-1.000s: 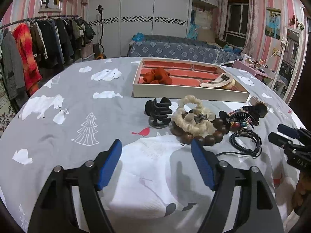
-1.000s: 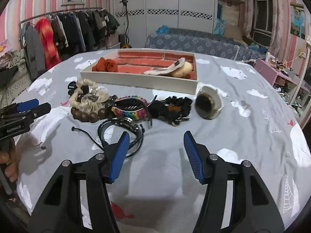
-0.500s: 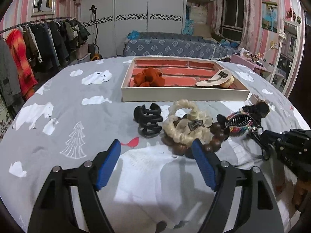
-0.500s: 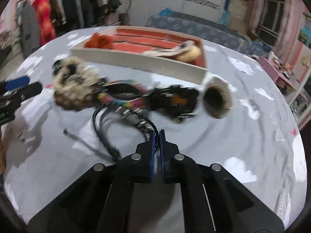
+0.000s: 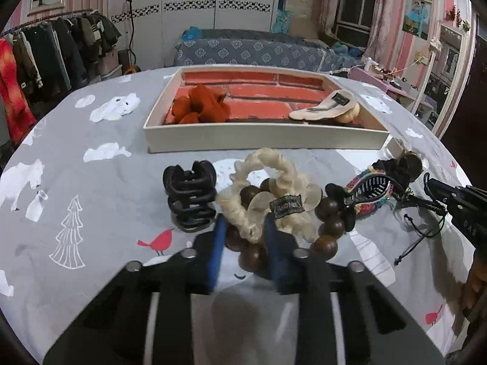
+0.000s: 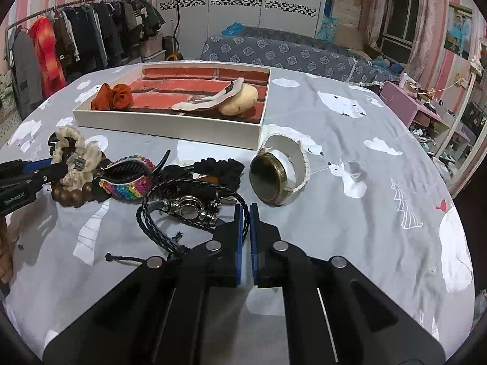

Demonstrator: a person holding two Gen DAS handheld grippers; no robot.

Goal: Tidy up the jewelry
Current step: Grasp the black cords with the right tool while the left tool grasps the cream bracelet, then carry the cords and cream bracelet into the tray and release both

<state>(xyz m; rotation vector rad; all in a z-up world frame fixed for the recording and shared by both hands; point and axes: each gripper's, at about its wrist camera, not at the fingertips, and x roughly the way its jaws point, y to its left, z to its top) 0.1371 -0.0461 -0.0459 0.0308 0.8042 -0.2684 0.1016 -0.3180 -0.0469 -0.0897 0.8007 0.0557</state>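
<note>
Your left tongs [image 5: 244,232] are pinching the cream scrunchie [image 5: 271,194], which lies on the wooden bead bracelet [image 5: 327,226] just beside the black claw clip [image 5: 189,196] on the surface [image 5: 100,200]. Your right tongs [image 6: 246,213] are pressed together on the dark braided bracelet [image 6: 188,206], near the watch [image 6: 272,182] and the rainbow clip [image 6: 126,179]. The tray [image 6: 170,127] beyond holds a red scrunchie [image 6: 114,97].

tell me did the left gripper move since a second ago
Yes. The left gripper moved forward toward the box and closed around the cream scrunchie.
</note>
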